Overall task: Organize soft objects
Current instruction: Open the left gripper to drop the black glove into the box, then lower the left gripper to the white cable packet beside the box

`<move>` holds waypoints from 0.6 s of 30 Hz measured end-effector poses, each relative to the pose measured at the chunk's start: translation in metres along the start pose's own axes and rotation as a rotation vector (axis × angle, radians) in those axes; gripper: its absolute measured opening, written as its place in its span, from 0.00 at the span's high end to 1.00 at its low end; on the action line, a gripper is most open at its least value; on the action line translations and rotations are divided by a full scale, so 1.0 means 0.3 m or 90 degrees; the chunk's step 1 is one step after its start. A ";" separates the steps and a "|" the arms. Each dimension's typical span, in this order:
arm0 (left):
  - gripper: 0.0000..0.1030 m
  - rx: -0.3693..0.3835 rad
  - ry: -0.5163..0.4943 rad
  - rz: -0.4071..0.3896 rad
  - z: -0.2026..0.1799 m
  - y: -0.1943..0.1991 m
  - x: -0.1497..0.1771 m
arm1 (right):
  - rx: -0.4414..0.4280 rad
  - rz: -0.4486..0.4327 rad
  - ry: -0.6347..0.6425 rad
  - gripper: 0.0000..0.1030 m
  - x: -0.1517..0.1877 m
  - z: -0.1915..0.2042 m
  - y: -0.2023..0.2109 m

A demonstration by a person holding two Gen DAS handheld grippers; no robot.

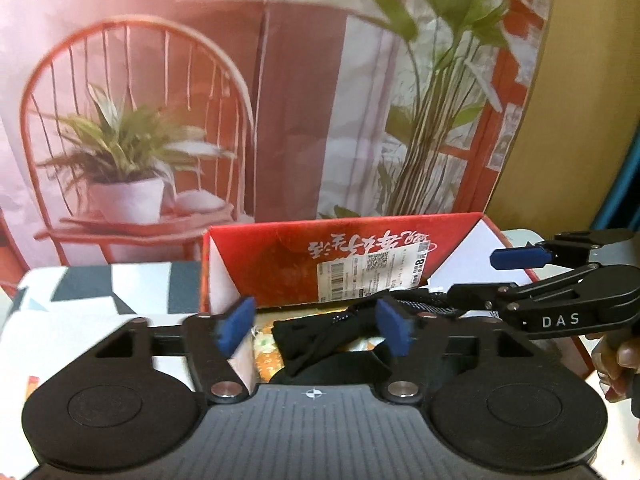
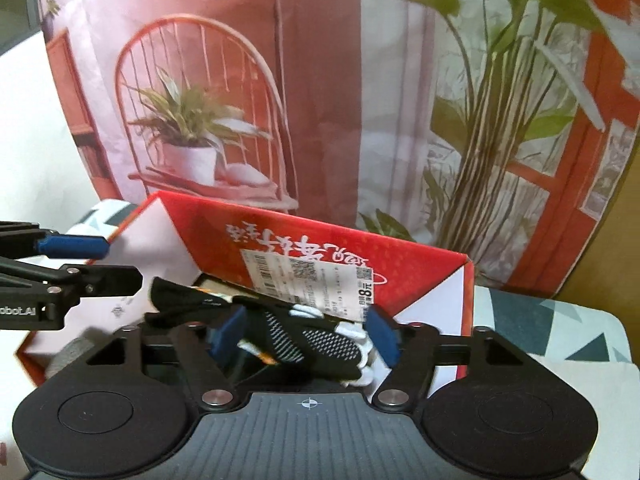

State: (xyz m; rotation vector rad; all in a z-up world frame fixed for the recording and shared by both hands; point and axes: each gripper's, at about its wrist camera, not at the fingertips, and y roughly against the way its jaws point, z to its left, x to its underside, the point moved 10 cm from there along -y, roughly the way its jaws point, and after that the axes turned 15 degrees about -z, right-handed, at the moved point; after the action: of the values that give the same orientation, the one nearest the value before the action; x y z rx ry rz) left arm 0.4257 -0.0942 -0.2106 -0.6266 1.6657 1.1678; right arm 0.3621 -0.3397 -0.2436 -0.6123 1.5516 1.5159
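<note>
A black soft item with white dotted pattern and white trim (image 2: pixel 312 340), like a glove, lies inside the open red and white cardboard box (image 2: pixel 348 248). My right gripper (image 2: pixel 308 336) is open with the glove lying between its blue pads, over the box. My left gripper (image 1: pixel 316 324) is open above the box (image 1: pixel 340 256), with the black end of the fabric (image 1: pixel 316 340) between its pads. The other gripper shows at the right edge of the left wrist view (image 1: pixel 560 300) and at the left edge of the right wrist view (image 2: pixel 60 280).
The box stands on a table with a white, grey and teal geometric cloth (image 1: pixel 100 292). A printed backdrop of a red chair and potted plants (image 1: pixel 132 140) hangs close behind. Other patterned soft items (image 1: pixel 268 348) lie in the box. A yellowish wall (image 1: pixel 568 120) is at right.
</note>
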 end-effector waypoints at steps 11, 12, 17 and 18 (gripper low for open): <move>0.00 -0.007 -0.014 -0.036 -0.009 0.217 0.005 | 0.001 -0.085 -0.040 0.00 0.003 0.046 0.217; 0.00 -0.010 -0.013 -0.039 -0.009 0.236 0.011 | 0.003 -0.096 -0.042 0.00 0.004 0.048 0.239; 0.00 -0.016 -0.002 -0.042 -0.009 0.314 0.054 | 0.004 -0.127 -0.046 0.00 0.031 0.069 0.326; 0.00 -0.017 0.002 -0.043 -0.009 0.330 0.067 | 0.004 -0.129 -0.045 0.00 0.041 0.074 0.338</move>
State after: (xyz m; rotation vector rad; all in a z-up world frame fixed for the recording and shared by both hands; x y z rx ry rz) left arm 0.3356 -0.0540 -0.1883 -0.6974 1.6215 1.1429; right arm 0.2772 -0.3013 -0.1963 -0.6848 1.3961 1.3652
